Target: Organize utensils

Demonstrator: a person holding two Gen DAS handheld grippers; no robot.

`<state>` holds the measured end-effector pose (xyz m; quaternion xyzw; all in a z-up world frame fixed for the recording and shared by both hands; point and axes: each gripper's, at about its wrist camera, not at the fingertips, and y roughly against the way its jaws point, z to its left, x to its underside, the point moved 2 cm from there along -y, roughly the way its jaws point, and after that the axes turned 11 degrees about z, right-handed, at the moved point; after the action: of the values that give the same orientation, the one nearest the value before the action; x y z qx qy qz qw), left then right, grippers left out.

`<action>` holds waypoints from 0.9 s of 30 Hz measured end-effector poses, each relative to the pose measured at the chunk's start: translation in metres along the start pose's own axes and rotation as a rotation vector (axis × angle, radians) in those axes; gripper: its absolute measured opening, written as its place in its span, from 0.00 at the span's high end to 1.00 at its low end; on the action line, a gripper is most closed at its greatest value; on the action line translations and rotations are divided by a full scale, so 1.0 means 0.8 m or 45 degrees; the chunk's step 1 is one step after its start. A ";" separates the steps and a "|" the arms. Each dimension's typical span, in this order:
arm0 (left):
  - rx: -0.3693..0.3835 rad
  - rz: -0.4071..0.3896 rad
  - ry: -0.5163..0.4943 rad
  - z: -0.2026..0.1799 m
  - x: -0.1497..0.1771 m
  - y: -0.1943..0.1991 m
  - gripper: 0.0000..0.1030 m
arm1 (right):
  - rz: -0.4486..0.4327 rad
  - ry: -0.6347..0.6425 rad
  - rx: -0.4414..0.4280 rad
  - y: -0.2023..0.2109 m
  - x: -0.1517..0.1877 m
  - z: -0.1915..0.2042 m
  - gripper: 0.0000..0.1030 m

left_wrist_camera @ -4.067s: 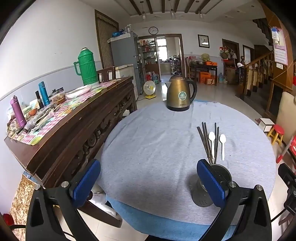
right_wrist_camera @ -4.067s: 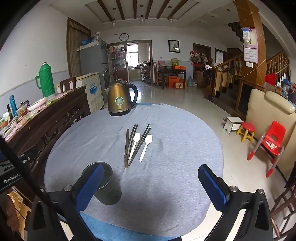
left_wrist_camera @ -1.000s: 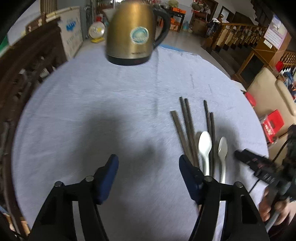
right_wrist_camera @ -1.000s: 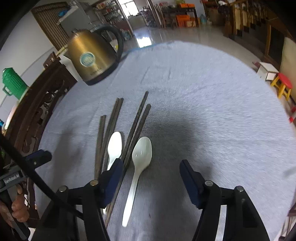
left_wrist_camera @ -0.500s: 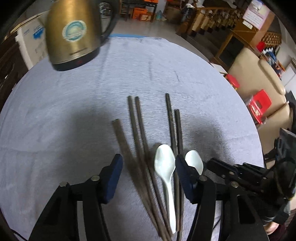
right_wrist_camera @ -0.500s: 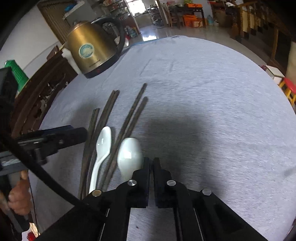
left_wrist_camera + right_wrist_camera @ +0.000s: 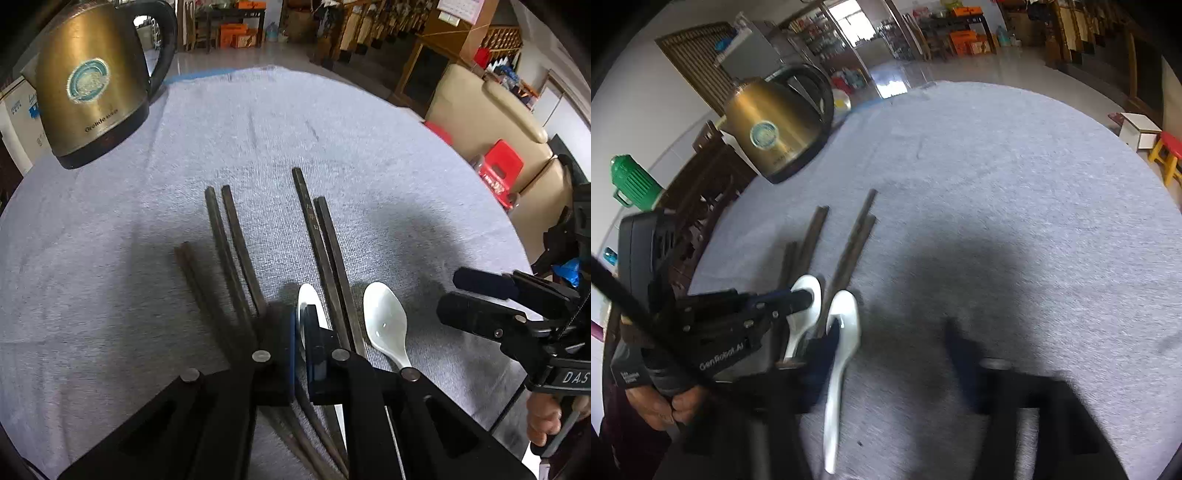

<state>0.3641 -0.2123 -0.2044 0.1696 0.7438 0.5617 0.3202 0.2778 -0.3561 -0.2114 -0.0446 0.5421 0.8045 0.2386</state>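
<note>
Left gripper point(image 7: 301, 332): at 6 o'clock in the left wrist view, fingers clenched together over the left spoon; in the right wrist view the tips sit on that spoon's bowl, though whether the spoon is truly pinched between the pads cannot be told.
Left spoon point(image 7: 308, 295): white, lying on the cloth, its bowl peeking out at 12 o'clock from the left gripper's tips, its handle hidden under the black fingers.
Right gripper point(image 7: 894, 343): at 6 o'clock in the right wrist view (badly blurred), jaws opening and spread wide; its left finger lies beside the right spoon's bowl, and no pad presses on it.
Right spoon point(image 7: 844, 332): white, flat on the cloth, bowl toward 12 o'clock, handle running down to 6 o'clock, between the right gripper's fingers nearer the left one.
Chopsticks point(image 7: 325, 251): dark sticks side by side on the cloth, fanning from 6 toward 12 o'clock; one pair lies between the two spoons, the others at 9 o'clock from the left spoon.
Hands: a hand point(image 7: 661, 406) holds the left gripper's grip at 8 o'clock in the right wrist view.
Cloth point(image 7: 92, 295): grey, covering the round table.
Kettle point(image 7: 92, 92): brass-coloured with a black handle, upright at 11 o'clock, well apart from the utensils.
</note>
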 end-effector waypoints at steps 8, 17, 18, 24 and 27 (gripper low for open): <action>0.017 -0.084 -0.035 0.012 0.016 0.035 0.96 | 0.087 0.227 0.121 -0.044 -0.019 0.047 0.63; 0.031 -0.190 0.066 0.033 0.054 0.091 0.96 | 0.008 0.335 0.172 -0.025 -0.006 0.072 0.96; 0.033 -0.207 0.081 0.035 0.061 0.100 0.96 | -0.017 0.329 0.160 -0.014 -0.003 0.074 0.96; 0.055 -0.371 0.166 0.024 0.100 0.168 0.96 | -0.203 0.297 0.054 0.076 0.030 0.098 0.96; 0.075 -0.497 0.215 0.013 0.124 0.215 0.96 | -0.326 0.273 -0.060 0.126 0.053 0.126 0.96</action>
<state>0.2794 -0.0905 -0.0724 -0.0160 0.8027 0.4792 0.3545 0.2158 -0.2820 -0.0986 -0.2046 0.5352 0.7707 0.2789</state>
